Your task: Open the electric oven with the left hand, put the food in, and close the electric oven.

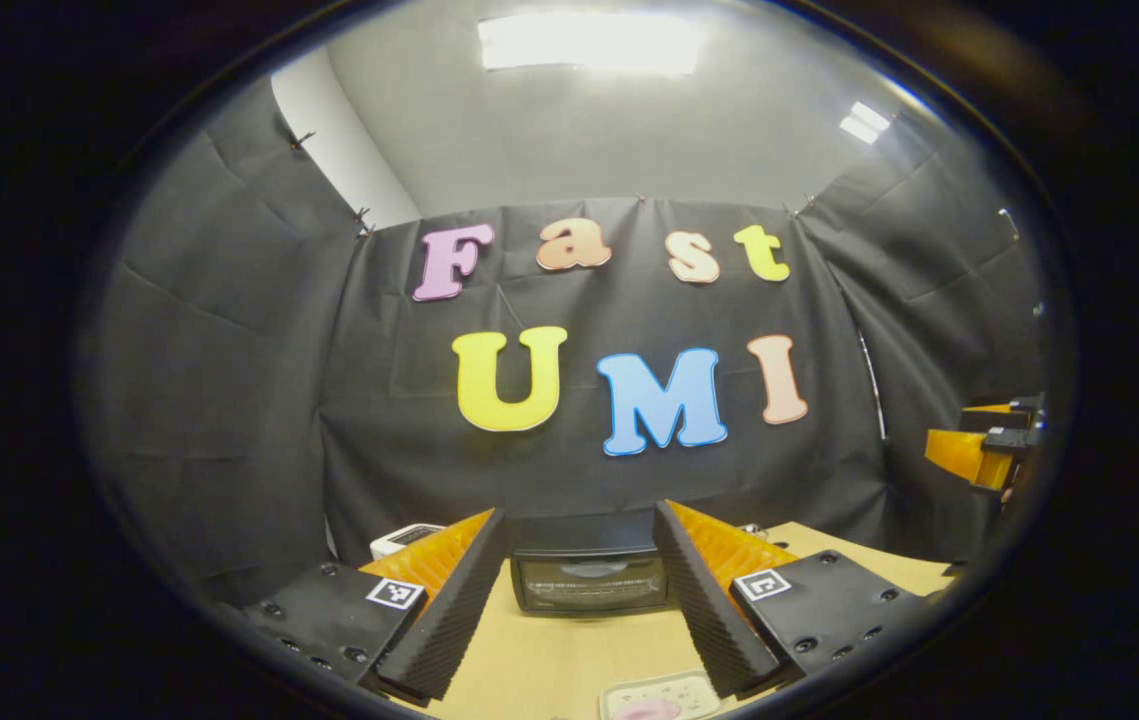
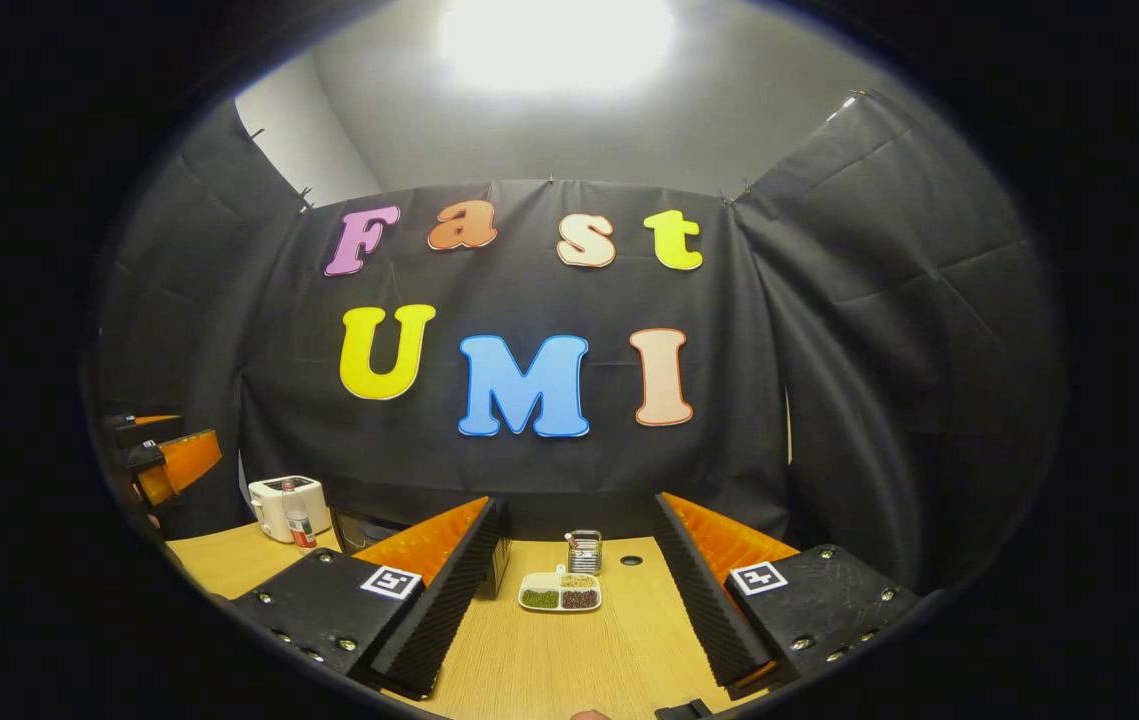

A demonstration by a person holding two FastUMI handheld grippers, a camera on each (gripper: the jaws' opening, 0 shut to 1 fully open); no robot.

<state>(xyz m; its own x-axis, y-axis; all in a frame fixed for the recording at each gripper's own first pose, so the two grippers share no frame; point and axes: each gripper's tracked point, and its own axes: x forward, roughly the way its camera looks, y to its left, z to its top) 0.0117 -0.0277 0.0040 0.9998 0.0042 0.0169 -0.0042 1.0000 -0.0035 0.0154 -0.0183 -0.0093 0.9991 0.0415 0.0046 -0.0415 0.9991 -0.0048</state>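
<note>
With its door shut, the electric oven [image 1: 589, 578] sits at the bench's [image 1: 569, 655] far edge, framed between the spread, empty fingers of the left claw [image 1: 579, 598], apparently lined up for the door, while the right claw [image 2: 569, 600] hangs open over a divided dish [image 2: 559, 592].

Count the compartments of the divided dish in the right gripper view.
3 compartments in the divided dish on the table: green filling front left, dark filling front right, pale filling behind them. Nothing seems hidden.

Left gripper [image 1: 579, 590] fingers spread, electric oven [image 1: 589, 575] door closed beyond them
</note>
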